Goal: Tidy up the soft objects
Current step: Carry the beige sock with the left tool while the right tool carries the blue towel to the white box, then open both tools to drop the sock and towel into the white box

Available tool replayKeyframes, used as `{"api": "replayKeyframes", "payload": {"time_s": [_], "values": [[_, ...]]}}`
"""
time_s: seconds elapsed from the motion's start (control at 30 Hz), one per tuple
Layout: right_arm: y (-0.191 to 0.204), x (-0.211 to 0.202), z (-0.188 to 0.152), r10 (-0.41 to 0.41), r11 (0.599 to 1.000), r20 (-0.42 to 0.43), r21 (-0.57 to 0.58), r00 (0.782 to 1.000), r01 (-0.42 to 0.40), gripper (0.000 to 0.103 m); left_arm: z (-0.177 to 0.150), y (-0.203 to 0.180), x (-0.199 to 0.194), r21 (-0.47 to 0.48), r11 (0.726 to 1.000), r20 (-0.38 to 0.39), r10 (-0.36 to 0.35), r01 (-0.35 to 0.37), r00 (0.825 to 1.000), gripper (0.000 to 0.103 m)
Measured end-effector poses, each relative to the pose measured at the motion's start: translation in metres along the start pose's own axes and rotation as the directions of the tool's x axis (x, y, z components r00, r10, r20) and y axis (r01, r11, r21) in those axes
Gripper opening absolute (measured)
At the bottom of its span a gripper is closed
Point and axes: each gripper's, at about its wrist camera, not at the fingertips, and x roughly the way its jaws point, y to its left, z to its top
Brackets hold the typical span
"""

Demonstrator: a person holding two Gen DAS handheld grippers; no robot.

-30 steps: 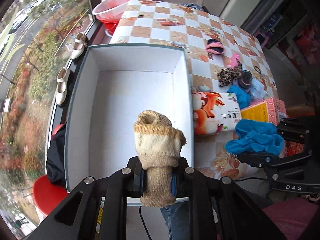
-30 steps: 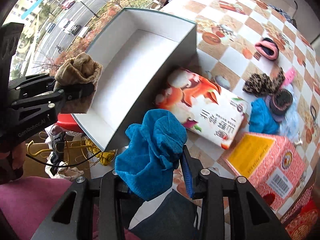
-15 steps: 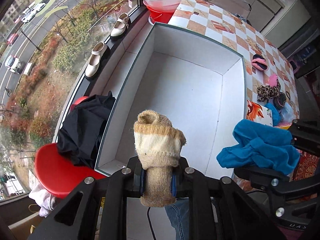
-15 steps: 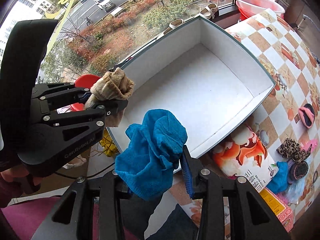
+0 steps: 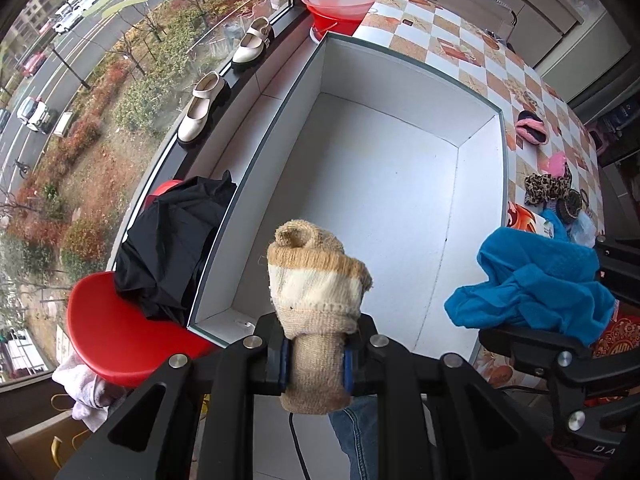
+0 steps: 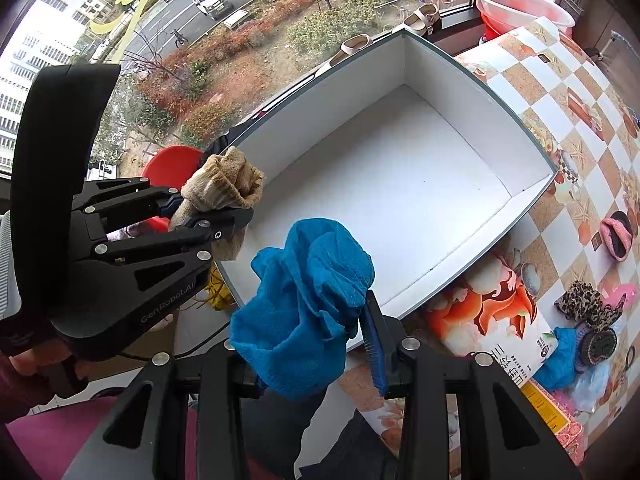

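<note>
Left gripper (image 5: pixel 314 364) jaws clamped on beige sock (image 5: pixel 316 292), over box (image 5: pixel 400 200) near edge, 7 o'clock. Right gripper (image 6: pixel 316 356) jaws clamped on blue cloth (image 6: pixel 308 304), 5 o'clock. Both look light, floppy; best pinched mid-bundle.

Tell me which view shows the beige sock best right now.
The left wrist view: the beige sock sits centred and close, clamped between the left gripper pads, cuff and rolled top clear. The right wrist view shows it smaller, side-on, partly hidden by the gripper's fingers.
</note>
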Motion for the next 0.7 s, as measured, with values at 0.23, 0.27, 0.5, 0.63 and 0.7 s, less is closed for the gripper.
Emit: {"api": "replayKeyframes", "payload": {"time_s": [0.23, 0.27, 0.5, 0.63, 0.7], "values": [[0.0033, 0.0039, 0.0008, 0.007, 1.000, -0.010, -0.004, 1.000, -0.007, 0.039, 0.0008, -0.0006, 0.0004, -0.002, 1.000, 0.007, -0.002, 0.002, 1.000, 0.020], [0.0036, 0.0047, 0.0013, 0.007, 1.000, -0.011, -0.007, 1.000, -0.007, 0.039, 0.0009, -0.0005, 0.0003, -0.002, 1.000, 0.007, -0.001, 0.001, 1.000, 0.020], [0.0035, 0.0070, 0.0046, 0.011, 1.000, -0.016, -0.010, 1.000, -0.011, 0.039, 0.0036, 0.0000, -0.0013, -0.003, 1.000, 0.002, 0.001, -0.001, 1.000, 0.020], [0.0033, 0.0077, 0.0052, 0.014, 1.000, -0.018, -0.010, 1.000, -0.014, 0.039, 0.0037, 0.0016, -0.0009, -0.006, 1.000, 0.001, 0.003, -0.003, 1.000, 0.020], [0.0032, 0.0077, 0.0053, 0.014, 1.000, -0.018, -0.010, 1.000, -0.015, 0.039, 0.0034, 0.0019, -0.0002, -0.007, 1.000, -0.001, 0.004, -0.004, 1.000, 0.020]]}}
